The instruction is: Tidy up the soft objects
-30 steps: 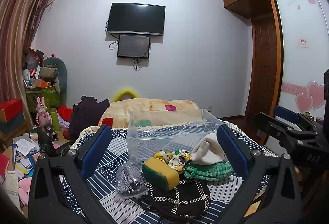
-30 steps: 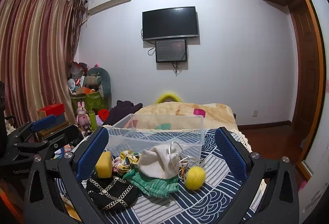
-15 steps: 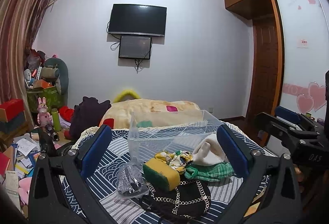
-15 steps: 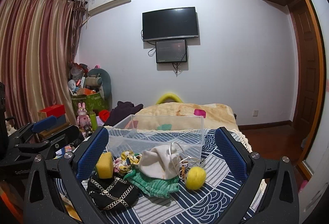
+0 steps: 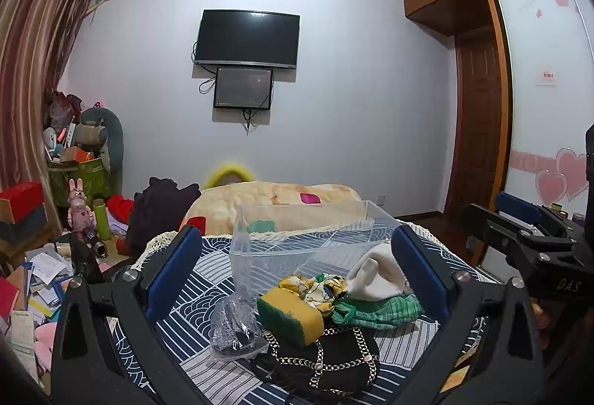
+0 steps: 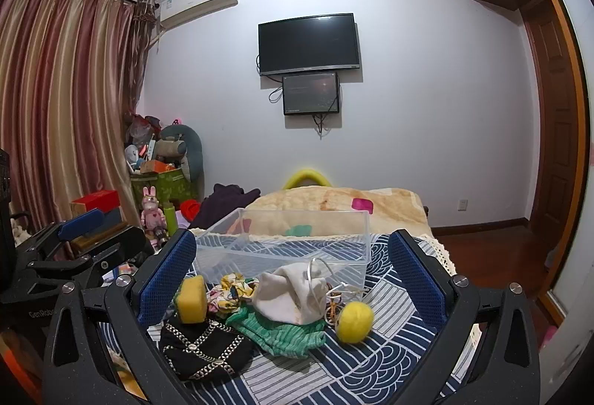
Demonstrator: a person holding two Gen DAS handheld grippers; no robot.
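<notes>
A pile of soft things lies on a blue-and-white patterned cloth: a yellow-green sponge, a black chain-patterned pouch, a green cloth, a white cloth bag, a floral scrunchie and a clear plastic packet. A yellow ball lies to the pile's right. An empty clear plastic bin stands just behind. My left gripper and right gripper are both open, empty, held above and in front of the pile.
A bed with a beige blanket lies behind the bin. Clutter, boxes and a pink rabbit toy fill the floor at left. A wardrobe and a door stand at right. A TV hangs on the far wall.
</notes>
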